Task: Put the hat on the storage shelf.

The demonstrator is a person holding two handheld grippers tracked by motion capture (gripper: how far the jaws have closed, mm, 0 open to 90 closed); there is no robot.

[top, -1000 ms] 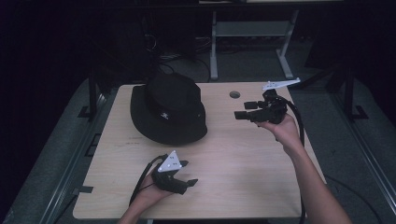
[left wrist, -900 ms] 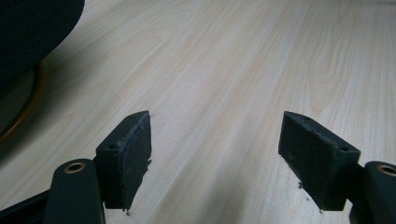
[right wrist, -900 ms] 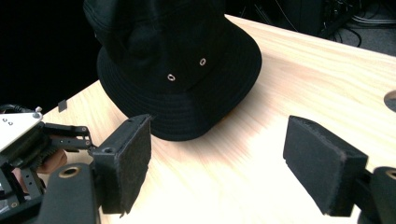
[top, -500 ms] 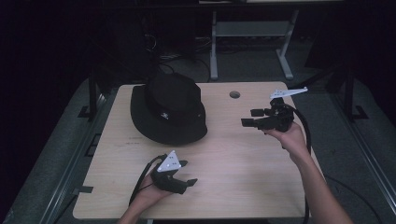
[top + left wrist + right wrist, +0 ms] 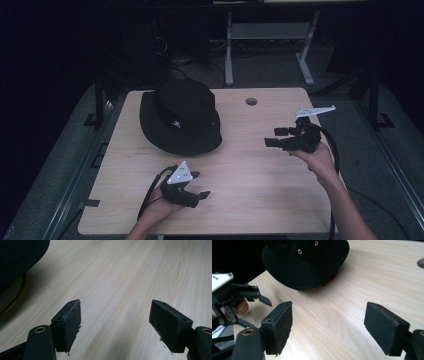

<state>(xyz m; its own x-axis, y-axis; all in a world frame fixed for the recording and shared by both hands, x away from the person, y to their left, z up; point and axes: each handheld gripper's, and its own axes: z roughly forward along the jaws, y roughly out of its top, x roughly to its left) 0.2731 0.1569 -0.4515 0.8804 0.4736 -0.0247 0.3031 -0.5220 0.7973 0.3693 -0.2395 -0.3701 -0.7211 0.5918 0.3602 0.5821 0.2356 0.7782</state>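
Light, pale-grained wooden table (image 5: 250, 165) with rounded corners, seen from the high view; small round cable hole (image 5: 251, 101) near its far edge. Black, soft fabric bucket hat (image 5: 180, 121) resting brim-down on the far left part of the table, a small white emblem on its crown side, two metal eyelets visible in the right gripper view (image 5: 307, 262).

Left gripper (image 5: 196, 186), black with a grey three-cornered plate on top, held in the left hand (image 5: 157, 210) low over the near left part of the table, just in front of the hat's brim and apart from it; jaws spread wide, nothing between them, bare wood showing in the gap in the left gripper view (image 5: 115, 322). Dark edge of the hat at the upper left of that view (image 5: 17, 260).

Right gripper (image 5: 274, 137), black with a grey plate, held in the right hand (image 5: 320, 160) above the right part of the table, pointing left toward the hat and well apart from it; jaws likewise wide apart and empty in the right gripper view (image 5: 328, 325). Left gripper also visible at the left edge of that view (image 5: 252, 298), with a fingertip behind it.

Dark floor, metal table legs and cables beyond the far edge.
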